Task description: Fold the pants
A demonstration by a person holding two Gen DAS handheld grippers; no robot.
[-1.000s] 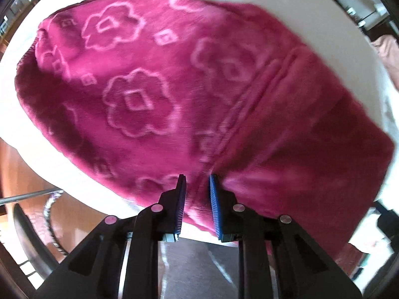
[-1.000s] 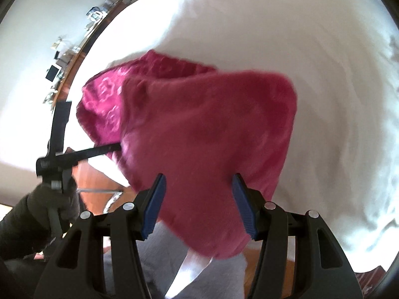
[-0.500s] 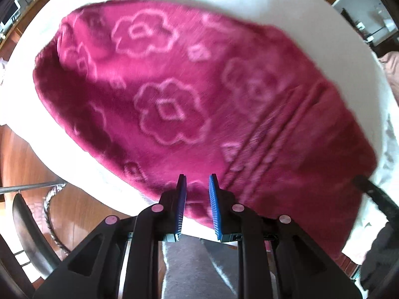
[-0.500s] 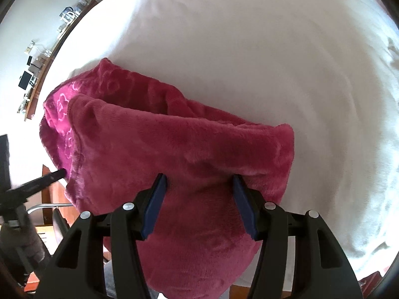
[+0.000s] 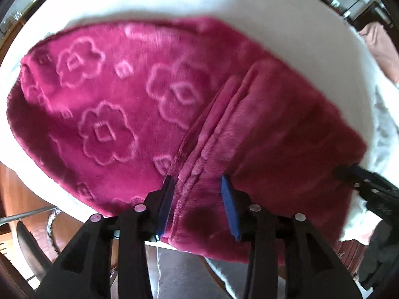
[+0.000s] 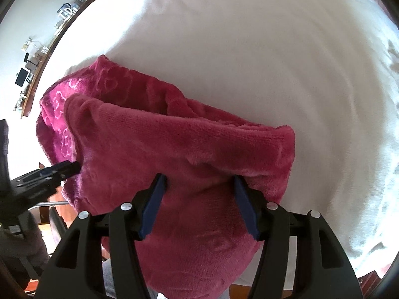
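A pair of magenta fleece pants, embossed with pale flower outlines, is lying folded on a white padded bed cover near its edge, one end draping over the side toward the wooden floor. The left gripper, black with blue pads, is pointing down over the near edge of the fabric, and its jaws are opening: the pads are standing apart with a ribbed seam of the pants rising between them, the left pad just at the fabric and the right pad beside a fold. Whether either pad is pressing the cloth cannot be told through the blur.

In the right wrist view, the right gripper is hanging over the plain inner side of the same pants, where an upper layer is folding back over the flowered layer beneath. Its blue pads are standing wide apart, with a hump of fleece bulging up between them and touching both; the fabric is puckering at each pad. The tip of the other gripper is reaching the cloth's left edge in that view. A cluttered wooden shelf is running along the white wall beyond the bed.
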